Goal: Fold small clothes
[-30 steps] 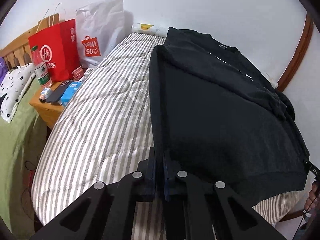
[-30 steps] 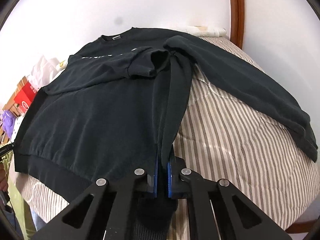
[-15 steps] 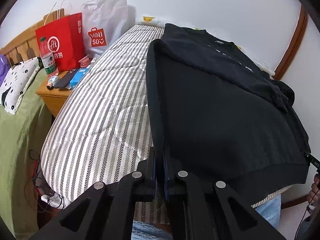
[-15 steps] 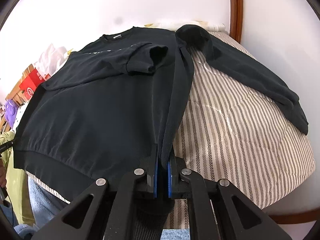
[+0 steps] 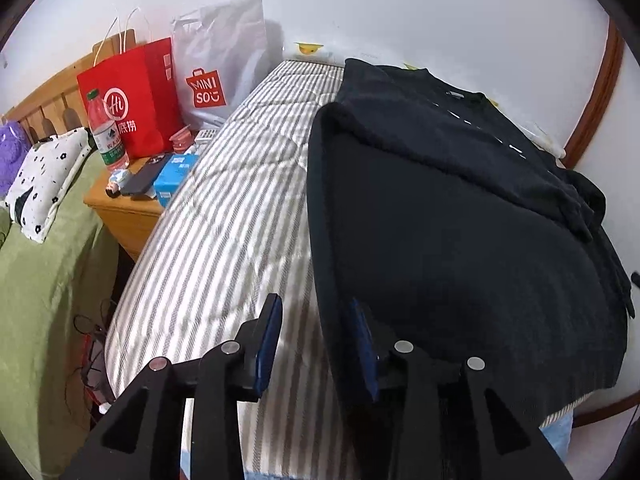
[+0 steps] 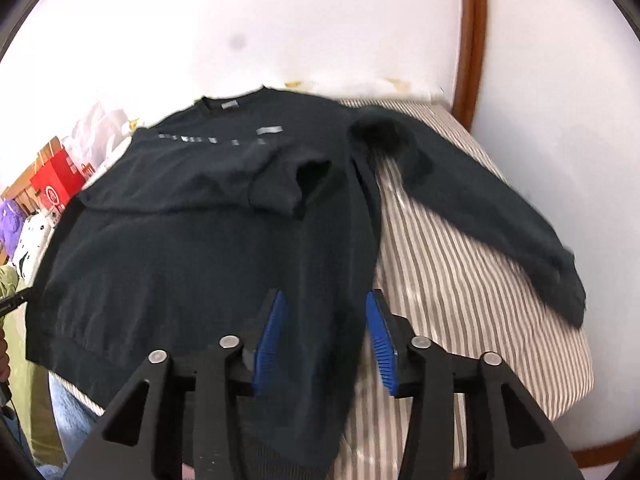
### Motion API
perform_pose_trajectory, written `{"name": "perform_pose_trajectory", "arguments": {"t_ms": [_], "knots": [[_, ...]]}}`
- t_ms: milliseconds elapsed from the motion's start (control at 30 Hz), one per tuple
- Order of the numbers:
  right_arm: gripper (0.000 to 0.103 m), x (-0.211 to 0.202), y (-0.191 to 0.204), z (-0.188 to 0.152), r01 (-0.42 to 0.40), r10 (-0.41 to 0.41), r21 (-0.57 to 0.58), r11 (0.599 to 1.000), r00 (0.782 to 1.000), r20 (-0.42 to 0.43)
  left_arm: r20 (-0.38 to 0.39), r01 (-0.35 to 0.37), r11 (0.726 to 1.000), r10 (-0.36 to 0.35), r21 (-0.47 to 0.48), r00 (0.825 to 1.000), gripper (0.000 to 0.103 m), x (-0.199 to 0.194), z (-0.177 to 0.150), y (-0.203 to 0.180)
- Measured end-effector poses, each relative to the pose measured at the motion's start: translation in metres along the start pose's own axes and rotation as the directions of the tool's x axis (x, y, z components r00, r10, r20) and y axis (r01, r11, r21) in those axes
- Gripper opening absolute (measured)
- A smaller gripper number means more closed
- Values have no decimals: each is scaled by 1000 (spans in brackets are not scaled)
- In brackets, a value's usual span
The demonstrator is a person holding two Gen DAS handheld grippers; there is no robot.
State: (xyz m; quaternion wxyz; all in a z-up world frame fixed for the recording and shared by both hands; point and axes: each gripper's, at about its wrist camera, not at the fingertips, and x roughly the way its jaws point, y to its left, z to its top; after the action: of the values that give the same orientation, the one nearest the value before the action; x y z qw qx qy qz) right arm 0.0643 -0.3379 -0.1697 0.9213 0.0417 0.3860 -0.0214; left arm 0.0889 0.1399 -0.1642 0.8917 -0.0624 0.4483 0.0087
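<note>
**Both grippers parted at the near hem of a black sweatshirt on a striped bed**

Nearest, the left gripper (image 5: pixel 316 344) and right gripper (image 6: pixel 326 340) have blue-padded jaws that have just been opening and now stand apart. The black long-sleeved sweatshirt (image 6: pixel 208 264) lies flat on the grey-and-white striped quilted mattress (image 5: pixel 240 216); its side edges pass between each pair of pads, pressed by neither pair. One sleeve is folded across the chest, and the other sleeve (image 6: pixel 492 216) trails out over the stripes. Farther left stands a wooden bedside table (image 5: pixel 120 216) carrying a dark phone (image 5: pixel 142 180), a blue packet (image 5: pixel 174 178) and a clear plastic water bottle (image 5: pixel 106 136). Behind these are a red paper bag (image 5: pixel 136 96) and a white paper bag (image 5: pixel 222 64), against the white wall (image 5: pixel 440 12).
</note>
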Motion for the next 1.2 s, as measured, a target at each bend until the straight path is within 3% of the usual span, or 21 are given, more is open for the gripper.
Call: {"name": "perform_pose_trajectory", "arguments": {"t_ms": [167, 633, 900, 1033, 1200], "knots": [[48, 13, 35, 48, -56, 59, -56, 997, 997, 41, 14, -6, 1000, 6, -3, 1000, 46, 6, 24, 0], [48, 105, 185, 178, -279, 291, -188, 942, 956, 42, 22, -63, 998, 63, -1, 998, 46, 54, 97, 6], [48, 174, 268, 220, -349, 353, -229, 909, 935, -24, -7, -74, 995, 75, 73, 997, 46, 97, 128, -3], [48, 208, 310, 239, -375, 372, -251, 892, 926, -61, 6, -132, 983, 132, 131, 991, 46, 113, 136, -7], [48, 252, 357, 257, -406, 391, -290, 867, 914, -109, 13, -94, 987, 93, 129, 996, 46, 119, 145, -1]]}}
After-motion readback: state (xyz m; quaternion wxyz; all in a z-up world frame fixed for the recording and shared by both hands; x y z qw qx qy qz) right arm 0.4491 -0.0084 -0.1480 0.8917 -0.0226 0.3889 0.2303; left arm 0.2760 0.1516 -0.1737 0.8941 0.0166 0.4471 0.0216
